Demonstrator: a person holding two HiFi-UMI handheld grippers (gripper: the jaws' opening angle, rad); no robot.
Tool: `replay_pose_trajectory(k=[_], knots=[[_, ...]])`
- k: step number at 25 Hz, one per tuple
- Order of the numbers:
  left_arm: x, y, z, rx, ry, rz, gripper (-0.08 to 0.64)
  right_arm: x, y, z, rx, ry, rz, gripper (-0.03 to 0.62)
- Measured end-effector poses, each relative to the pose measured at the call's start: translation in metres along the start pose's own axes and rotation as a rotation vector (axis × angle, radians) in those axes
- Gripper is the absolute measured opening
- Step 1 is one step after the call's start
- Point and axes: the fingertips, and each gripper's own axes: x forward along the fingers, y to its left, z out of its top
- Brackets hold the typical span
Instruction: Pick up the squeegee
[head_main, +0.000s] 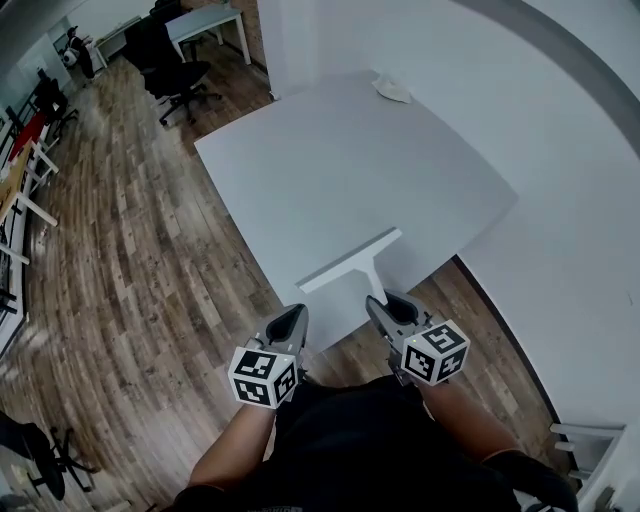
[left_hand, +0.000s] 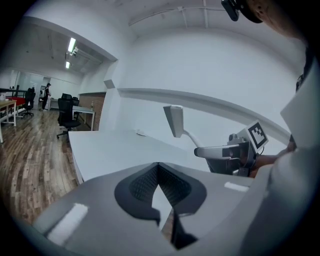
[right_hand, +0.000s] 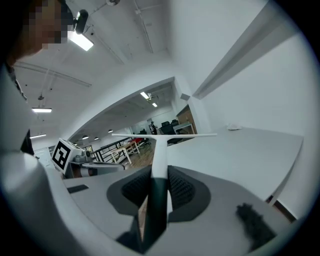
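Wood-plank flooring (head_main: 130, 250) runs round the white table (head_main: 330, 150), with office chairs (head_main: 172, 62) far off at the back. My right gripper (head_main: 385, 299) is clamped on the handle of the white squeegee (head_main: 352, 262), whose long blade sits crosswise ahead of the jaws, over the table near its closest edge. My left gripper (head_main: 292, 316) hangs just beside the right one, jaws pressed together with nothing between them.

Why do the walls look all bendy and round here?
Head view: the wide lens curves the table edges. Left gripper view: dark round rim, the left gripper soft. Right gripper view: the ceiling lamp glares; the squeegee handle is shadowed.
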Motion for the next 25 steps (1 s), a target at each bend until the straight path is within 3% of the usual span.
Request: replay_pose_trajectory(k=[4,11,18,25], knots=[[-0.006,-0.029,-0.003,0.038,-0.024,0.017,0.008,-0.027,-0.004,-0.007,0.004,-0.013,0.017,0.096],[-0.026,-0.074,-0.028,0.017,-0.015,0.064,0.006,-0.066,-0.004,-0.029,0.048,-0.003,0.070,0.096],[-0.060,-0.079,-0.048,0.017,0.041,0.122,0.008,-0.077,0.017,-0.050,0.118,0.011,0.122,0.097],[-0.067,-0.066,-0.035,0.028,0.042,0.067,0.006,-0.075,0.043,-0.049,0.111,-0.027,0.104,0.095]])
